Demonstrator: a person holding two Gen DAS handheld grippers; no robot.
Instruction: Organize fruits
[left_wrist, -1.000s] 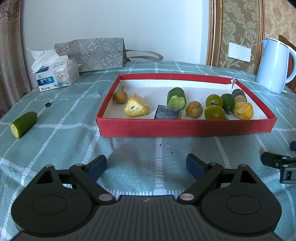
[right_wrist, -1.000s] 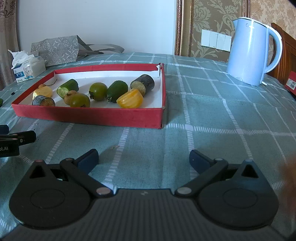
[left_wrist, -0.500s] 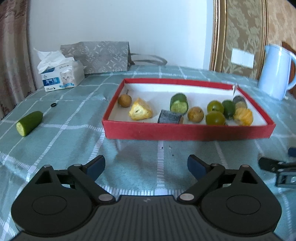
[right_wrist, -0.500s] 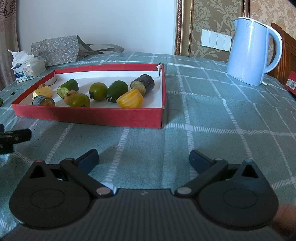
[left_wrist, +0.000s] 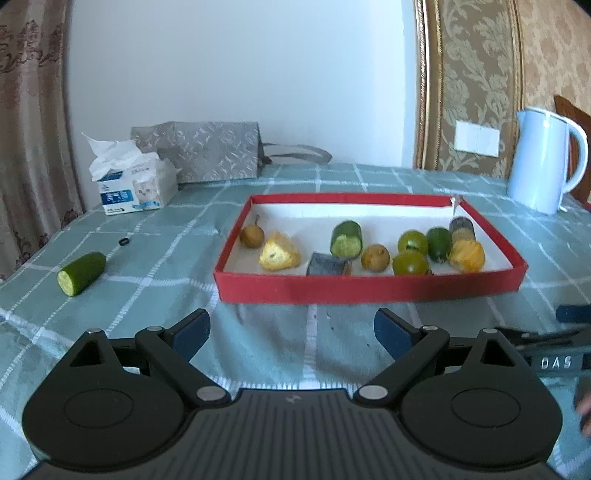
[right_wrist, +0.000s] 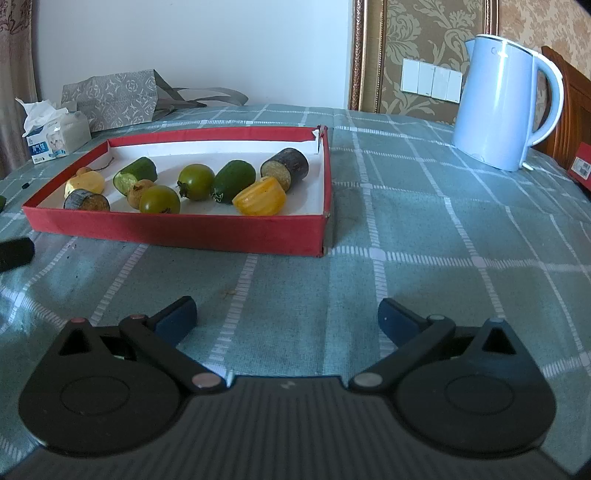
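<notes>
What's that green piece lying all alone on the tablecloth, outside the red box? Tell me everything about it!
It looks like a cut cucumber piece: dark green skin, one rounded end, one flat cut end showing pale green flesh. It lies on its side on the teal checked tablecloth, cut face turned toward the camera, left of the red box. A small black ring lies near it. Nothing touches it but the cloth.

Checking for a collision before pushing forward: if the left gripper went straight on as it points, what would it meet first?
Probably the near wall of the red cardboard tray. The open left gripper points across bare green checked tablecloth at it; height above the cloth is unclear.
</notes>
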